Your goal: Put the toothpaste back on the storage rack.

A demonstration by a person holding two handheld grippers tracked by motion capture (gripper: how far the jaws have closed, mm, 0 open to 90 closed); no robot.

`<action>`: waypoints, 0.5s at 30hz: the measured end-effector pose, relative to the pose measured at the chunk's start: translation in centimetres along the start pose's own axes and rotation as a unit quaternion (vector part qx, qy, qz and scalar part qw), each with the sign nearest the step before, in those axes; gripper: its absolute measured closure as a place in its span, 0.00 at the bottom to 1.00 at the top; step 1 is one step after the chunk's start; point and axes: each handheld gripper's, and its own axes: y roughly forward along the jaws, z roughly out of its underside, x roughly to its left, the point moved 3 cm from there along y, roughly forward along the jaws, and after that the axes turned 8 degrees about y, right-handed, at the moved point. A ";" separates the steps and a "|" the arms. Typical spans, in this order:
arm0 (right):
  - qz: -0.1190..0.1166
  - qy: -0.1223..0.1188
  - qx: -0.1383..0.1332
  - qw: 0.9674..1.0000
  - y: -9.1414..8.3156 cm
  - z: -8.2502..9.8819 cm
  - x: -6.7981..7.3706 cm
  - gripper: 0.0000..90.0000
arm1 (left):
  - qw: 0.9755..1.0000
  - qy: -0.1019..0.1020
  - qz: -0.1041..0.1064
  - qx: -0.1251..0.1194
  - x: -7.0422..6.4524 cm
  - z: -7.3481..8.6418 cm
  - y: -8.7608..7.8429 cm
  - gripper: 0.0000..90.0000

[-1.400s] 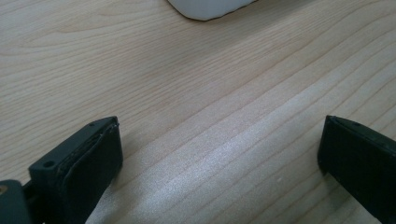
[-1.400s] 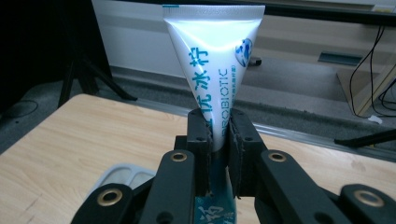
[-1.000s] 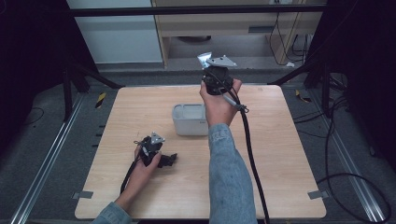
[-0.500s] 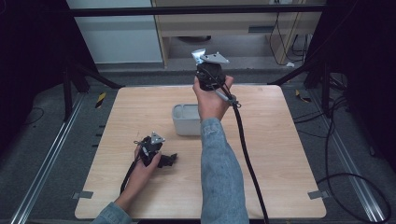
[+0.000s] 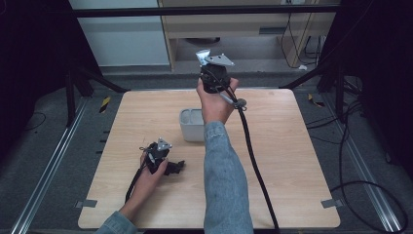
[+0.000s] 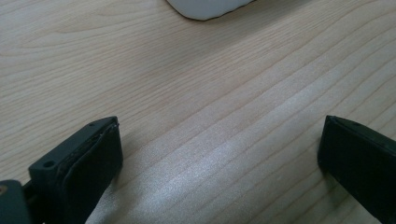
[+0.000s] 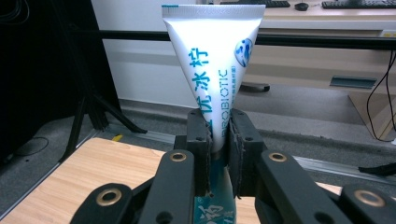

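A: What is the right gripper (image 7: 218, 140) carrying?

B: A white tube (image 7: 212, 60) with blue lettering and a round blue mark, wide and flat at its crimped top and narrowing downward. The jaws are clamped on its narrow lower part, and it stands upright, flat end up.

A: And where is that over the table (image 5: 292, 146)?

B: In the high view the right gripper (image 5: 214, 73) is held up above the far edge, just beyond a small grey bin (image 5: 192, 124) that sits near the middle. The tube (image 5: 202, 55) shows there as a pale tip at the top of the gripper.

A: The left gripper (image 5: 168, 165)?

B: Low on the near left of the table, jaws spread wide apart, bare wood between them in the left gripper view. A corner of the bin (image 6: 205, 7) is cut off at the top edge of that view.

A: Room to move?

B: The right half of the table is open apart from the right gripper's cable (image 5: 253, 156); bare wood also lies between the left gripper and the bin.

A: Anything unclear?

B: The tube's lower end is hidden behind the jaws, and the inside of the bin is hard to make out.
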 end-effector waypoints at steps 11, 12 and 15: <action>-0.009 -0.003 0.001 1.000 0.5 0.6 0.9 0.89 | 1.000 0.000 0.000 0.000 0.0 0.0 0.0 0.00; -0.010 -0.006 0.001 1.000 0.6 0.6 1.0 0.89 | 1.000 0.000 0.000 0.000 0.0 0.0 0.0 0.00; -0.013 -0.006 0.002 1.000 0.7 0.8 1.4 0.89 | 1.000 0.000 0.000 0.000 0.0 0.0 0.0 0.00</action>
